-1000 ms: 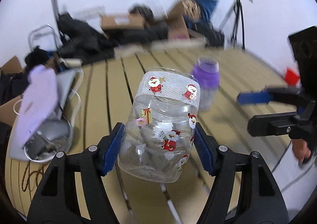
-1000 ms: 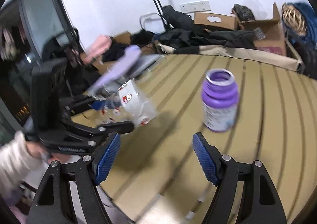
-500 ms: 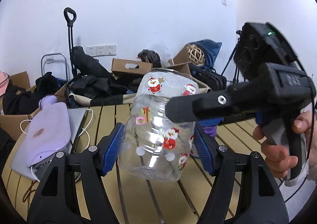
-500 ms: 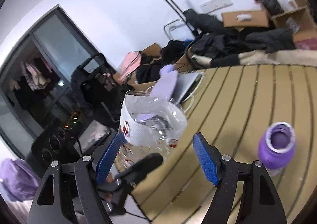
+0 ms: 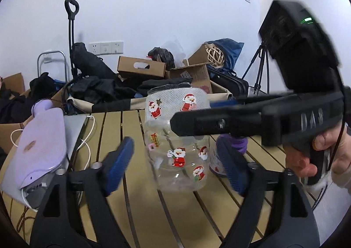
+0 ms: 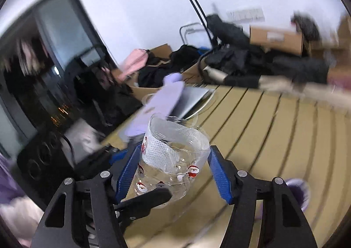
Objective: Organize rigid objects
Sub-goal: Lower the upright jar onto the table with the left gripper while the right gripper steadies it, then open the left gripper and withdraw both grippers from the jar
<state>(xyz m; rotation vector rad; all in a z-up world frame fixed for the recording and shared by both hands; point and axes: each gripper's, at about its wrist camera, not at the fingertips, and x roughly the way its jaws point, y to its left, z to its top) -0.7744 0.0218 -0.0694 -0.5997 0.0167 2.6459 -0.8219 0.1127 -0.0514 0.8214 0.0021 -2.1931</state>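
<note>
Bright, even indoor light; fisheye warp and motion blur.

Both views bend hard toward dark circular rims. The left wrist view is fairly sharp: the white wall is evenly lit, small glints sit on the clear plastic jar with Santa stickers, and the blue-padded left gripper shows slight smear. The right wrist view is heavily blurred, above all the brown cardboard box and the dark doorway, which is dim.
</note>
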